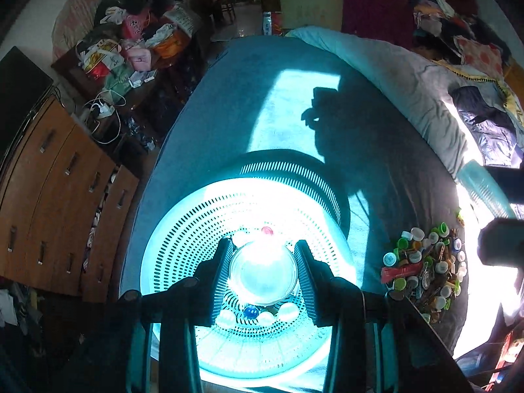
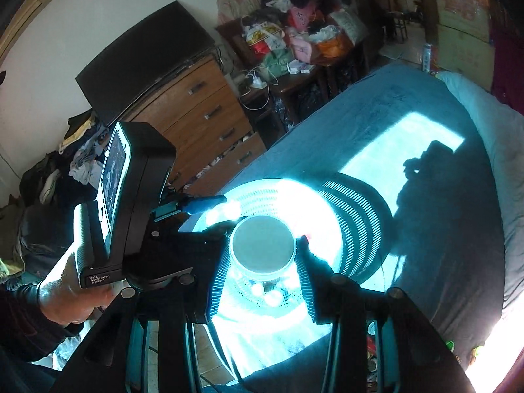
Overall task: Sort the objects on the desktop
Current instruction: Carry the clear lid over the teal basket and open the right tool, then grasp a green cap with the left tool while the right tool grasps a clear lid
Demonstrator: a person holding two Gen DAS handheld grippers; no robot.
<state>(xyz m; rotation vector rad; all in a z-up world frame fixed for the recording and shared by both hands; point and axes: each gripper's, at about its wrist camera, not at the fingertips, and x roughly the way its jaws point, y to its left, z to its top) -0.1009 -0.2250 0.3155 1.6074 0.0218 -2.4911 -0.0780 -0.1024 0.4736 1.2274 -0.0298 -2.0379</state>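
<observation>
My left gripper (image 1: 263, 271) is shut on a large white round lid (image 1: 263, 273) and holds it over a round teal slotted basket (image 1: 183, 229) on the blue bed cover. Small caps (image 1: 267, 230) lie in the basket. My right gripper (image 2: 262, 249) is shut on a white round lid (image 2: 262, 244), also above the basket (image 2: 327, 203). The left gripper's body (image 2: 131, 196), held by a hand, shows at the left of the right wrist view. A heap of mixed bottle caps and small items (image 1: 425, 262) lies on the cover to the right.
A wooden chest of drawers (image 1: 49, 196) with a dark screen on it stands left of the bed. A cluttered table with bags (image 1: 124, 55) stands beyond it. A folded quilt (image 1: 409, 91) lies along the bed's right side. Sunlight washes out the basket.
</observation>
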